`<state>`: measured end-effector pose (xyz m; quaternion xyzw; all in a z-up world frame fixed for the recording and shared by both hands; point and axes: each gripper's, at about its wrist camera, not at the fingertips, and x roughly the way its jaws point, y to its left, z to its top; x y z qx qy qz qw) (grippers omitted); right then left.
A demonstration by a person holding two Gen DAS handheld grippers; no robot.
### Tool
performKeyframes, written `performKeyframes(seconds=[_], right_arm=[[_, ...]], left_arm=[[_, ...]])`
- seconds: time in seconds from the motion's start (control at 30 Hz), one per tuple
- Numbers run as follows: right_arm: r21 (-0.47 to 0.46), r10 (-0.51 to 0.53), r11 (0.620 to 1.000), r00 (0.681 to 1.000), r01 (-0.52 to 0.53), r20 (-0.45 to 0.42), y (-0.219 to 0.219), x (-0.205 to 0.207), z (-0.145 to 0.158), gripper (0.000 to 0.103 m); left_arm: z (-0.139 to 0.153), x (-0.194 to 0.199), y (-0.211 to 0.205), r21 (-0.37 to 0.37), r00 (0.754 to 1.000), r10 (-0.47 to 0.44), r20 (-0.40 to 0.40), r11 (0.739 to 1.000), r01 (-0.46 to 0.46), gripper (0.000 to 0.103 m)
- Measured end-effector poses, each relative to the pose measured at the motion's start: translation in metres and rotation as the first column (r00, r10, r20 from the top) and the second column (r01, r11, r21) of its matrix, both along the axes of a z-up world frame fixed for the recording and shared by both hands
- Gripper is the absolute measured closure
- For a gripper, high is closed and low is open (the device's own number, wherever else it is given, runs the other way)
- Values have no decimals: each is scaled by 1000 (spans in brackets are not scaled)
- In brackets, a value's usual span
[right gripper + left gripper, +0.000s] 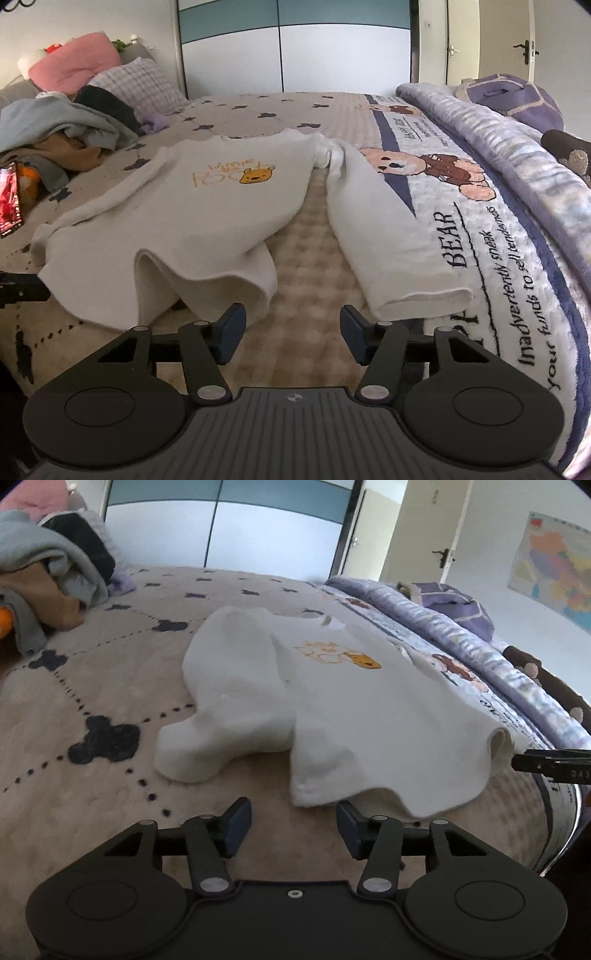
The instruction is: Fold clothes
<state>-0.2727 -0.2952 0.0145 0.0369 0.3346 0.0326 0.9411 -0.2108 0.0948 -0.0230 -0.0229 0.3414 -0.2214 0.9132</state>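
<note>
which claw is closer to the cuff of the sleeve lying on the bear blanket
Right. The right claw is open just short of the sleeve cuff, slightly to its left. The left claw is open at the sweater's hem, on the far side from that cuff.

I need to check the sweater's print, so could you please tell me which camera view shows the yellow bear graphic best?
The right wrist view: the yellow bear graphic on the white sweater faces the camera, with lettering beside it visible. The left wrist view shows it from the side, smaller, blurred and foreshortened.

One cream fleece sweatshirt with a yellow bear print (207, 206), two black two-finger grippers (294, 821) (292, 330), one pink pillow (74, 61).
</note>
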Motion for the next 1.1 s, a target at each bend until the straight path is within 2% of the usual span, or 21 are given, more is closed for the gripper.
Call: performKeyframes(seconds=[0.13, 0.3, 0.33, 0.37, 0.4, 0.43, 0.47, 0.5, 0.53, 0.77, 0.97, 1.03, 1.1], right_arm=[[30, -3, 1000, 1000, 3, -1, 3, 6, -10, 39], [18, -25, 1000, 1000, 25, 12, 12, 14, -24, 42], [19, -33, 999, 999, 33, 18, 14, 15, -27, 42], [19, -41, 999, 999, 41, 24, 15, 17, -30, 42], [0, -42, 999, 999, 42, 33, 18, 17, -31, 47], [-34, -36, 999, 998, 38, 46, 22, 18, -31, 60], [-68, -30, 997, 998, 34, 58, 25, 18, -31, 68], [-92, -25, 995, 997, 31, 67, 28, 18, -30, 87], [-113, -28, 993, 997, 36, 71, 29, 17, -27, 96], [-314, -79, 944, 994, 100, 77, 26, -1, -8, 97], [-477, -121, 866, 989, 149, 88, 23, -17, 8, 97], [-519, -99, 848, 994, 111, 50, 26, -17, 1, 97], [-526, -88, 848, 996, 71, -7, 25, -14, -8, 97]], left_arm=[[-5, -2, -11, 28, 999, 6, 45, 1000, -7, 54], [-11, -3, -18, 18, 995, 35, 92, 999, -37, 54], [-12, -3, -19, 10, 995, 41, 93, 999, -42, 58], [-12, -2, -18, 3, 995, 46, 90, 999, -46, 72], [-11, 0, -17, -4, 995, 50, 85, 999, -50, 82], [-10, 1, -15, -5, 995, 61, 76, 998, -60, 94], [-8, 1, -14, -6, 995, 73, 66, 997, -72, 94], [-5, 1, -12, -3, 995, 85, 59, 996, -85, 94], [-2, 1, -10, 1, 994, 98, 54, 995, -98, 95], [26, -15, 14, 13, 980, 197, 9, 980, -197, 101], [19, -25, 11, 89, 975, 205, -81, 976, -198, 101], [18, -26, 14, 75, 974, 205, -93, 977, -198, 100], [18, -26, 18, 56, 974, 204, -102, 978, -199, 103]])
